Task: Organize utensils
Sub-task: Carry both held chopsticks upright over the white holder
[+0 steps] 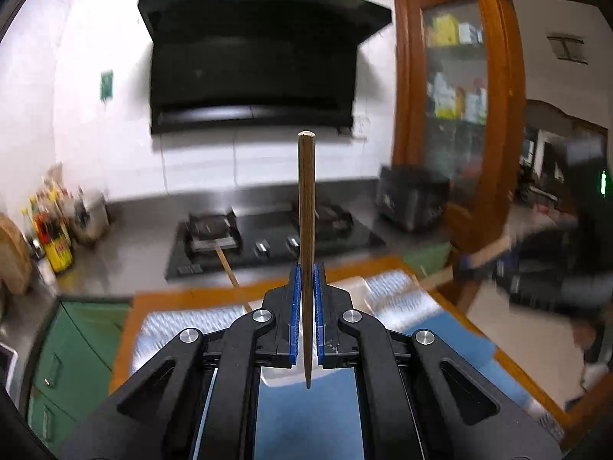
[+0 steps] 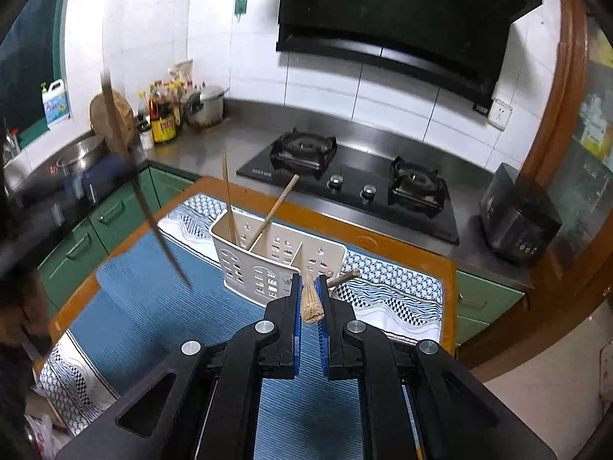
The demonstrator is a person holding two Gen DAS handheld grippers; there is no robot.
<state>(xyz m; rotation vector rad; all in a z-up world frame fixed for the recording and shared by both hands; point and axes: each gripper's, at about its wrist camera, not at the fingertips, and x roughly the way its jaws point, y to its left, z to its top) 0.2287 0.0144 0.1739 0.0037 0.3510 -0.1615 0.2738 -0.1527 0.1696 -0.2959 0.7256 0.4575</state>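
Note:
My left gripper [image 1: 306, 272] is shut on a brown wooden chopstick [image 1: 306, 199] that stands upright between its blue pads, held in the air above the table. The same chopstick shows blurred at the left of the right wrist view [image 2: 126, 145]. My right gripper [image 2: 308, 287] is shut on a wooden spoon [image 2: 311, 304], its bowl between the pads and its handle [image 2: 345, 276] pointing right, just in front of the white utensil holder [image 2: 264, 268]. The holder has two chopsticks [image 2: 228, 199] in its left compartment.
The holder stands on a blue and white patterned cloth [image 2: 153, 287] over an orange-edged table [image 2: 448, 268]. Behind are a steel counter with a black gas hob [image 2: 345, 188], sauce bottles [image 2: 163, 115], a pot [image 2: 207, 105] and a black cooker [image 2: 517, 222].

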